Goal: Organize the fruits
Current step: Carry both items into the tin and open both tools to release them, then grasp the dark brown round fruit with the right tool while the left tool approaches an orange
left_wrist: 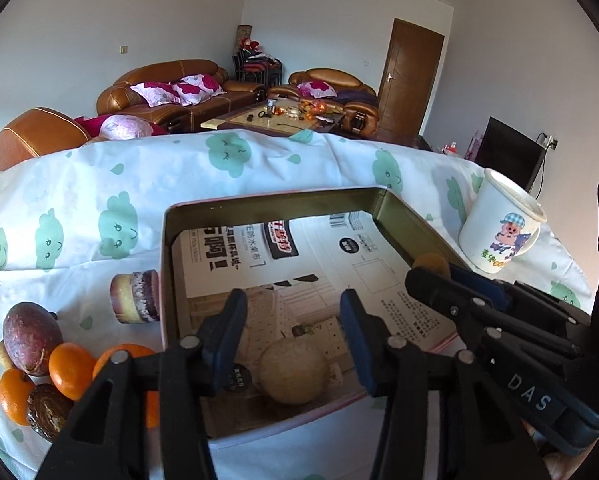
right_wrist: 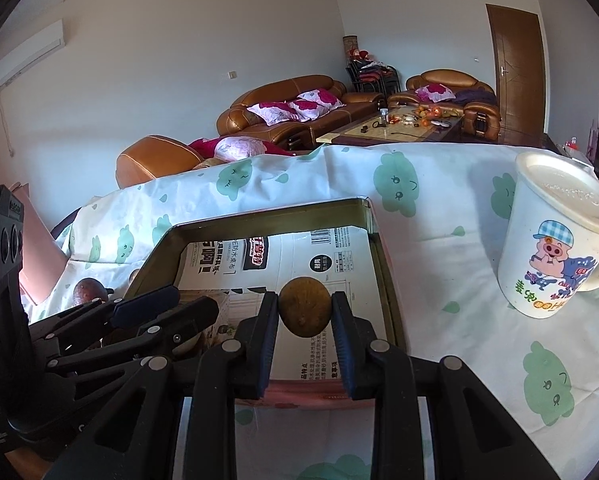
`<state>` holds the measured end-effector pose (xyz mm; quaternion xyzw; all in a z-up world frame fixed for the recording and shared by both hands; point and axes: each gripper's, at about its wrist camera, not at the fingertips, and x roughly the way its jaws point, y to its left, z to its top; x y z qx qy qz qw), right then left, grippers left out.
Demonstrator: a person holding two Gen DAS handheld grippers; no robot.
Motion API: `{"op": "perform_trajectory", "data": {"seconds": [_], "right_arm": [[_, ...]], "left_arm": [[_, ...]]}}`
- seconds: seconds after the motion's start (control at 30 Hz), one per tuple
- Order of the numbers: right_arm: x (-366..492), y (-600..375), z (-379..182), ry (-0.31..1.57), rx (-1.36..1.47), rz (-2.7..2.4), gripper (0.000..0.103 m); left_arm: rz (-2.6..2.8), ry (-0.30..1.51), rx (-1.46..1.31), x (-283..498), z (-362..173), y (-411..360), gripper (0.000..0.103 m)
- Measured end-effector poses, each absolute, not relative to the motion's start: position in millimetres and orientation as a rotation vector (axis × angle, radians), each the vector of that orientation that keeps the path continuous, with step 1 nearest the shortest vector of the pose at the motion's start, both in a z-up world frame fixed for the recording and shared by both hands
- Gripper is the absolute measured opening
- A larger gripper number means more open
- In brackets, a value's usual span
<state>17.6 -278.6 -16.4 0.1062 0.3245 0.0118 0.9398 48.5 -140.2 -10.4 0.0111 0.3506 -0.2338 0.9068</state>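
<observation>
Right claw [right_wrist: 304,312] grips a brown fruit [right_wrist: 304,306] above the tin tray [right_wrist: 267,216] at mid-counter. Left claw [left_wrist: 293,332] stands apart, empty, over a pale fruit [left_wrist: 293,376] inside. Advise lowering fully before release, clear of the left claw.

This is a home living room. Brown leather sofas [left_wrist: 179,92] with pink flowered cushions [left_wrist: 177,90] stand around a cluttered coffee table [left_wrist: 275,118], with a wooden door [left_wrist: 411,76] and a dark television screen [left_wrist: 507,152] along the right wall. An air conditioner [right_wrist: 29,52] hangs high on the white wall, and a cloud-print cloth [left_wrist: 259,168] covers the desk in front.
</observation>
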Motion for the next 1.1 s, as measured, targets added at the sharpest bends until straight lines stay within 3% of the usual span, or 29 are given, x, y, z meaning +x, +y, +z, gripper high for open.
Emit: {"op": "perform_trajectory", "data": {"seconds": [0.13,0.33,0.4,1.1], "right_arm": [[14.8,-286.3,-16.0,0.647,0.265,0.016,0.038],[5.0,-298.5,-9.1,0.575,0.352,0.023,0.065],[0.5,-298.4,-5.9,0.542,0.343,0.003,0.068],[-27.9,-264.2,-0.2,0.503,0.233,-0.116,0.068]], "left_arm": [[-0.437,0.667,0.011,41.2,-3.6,-130.5,0.078],[-0.395,0.564,0.014,27.6,12.8,-117.5,0.100],[-0.391,0.534,0.038,23.2,16.5,-115.2,0.100],[-0.259,0.591,0.012,21.3,6.9,-13.8,0.100]]}}
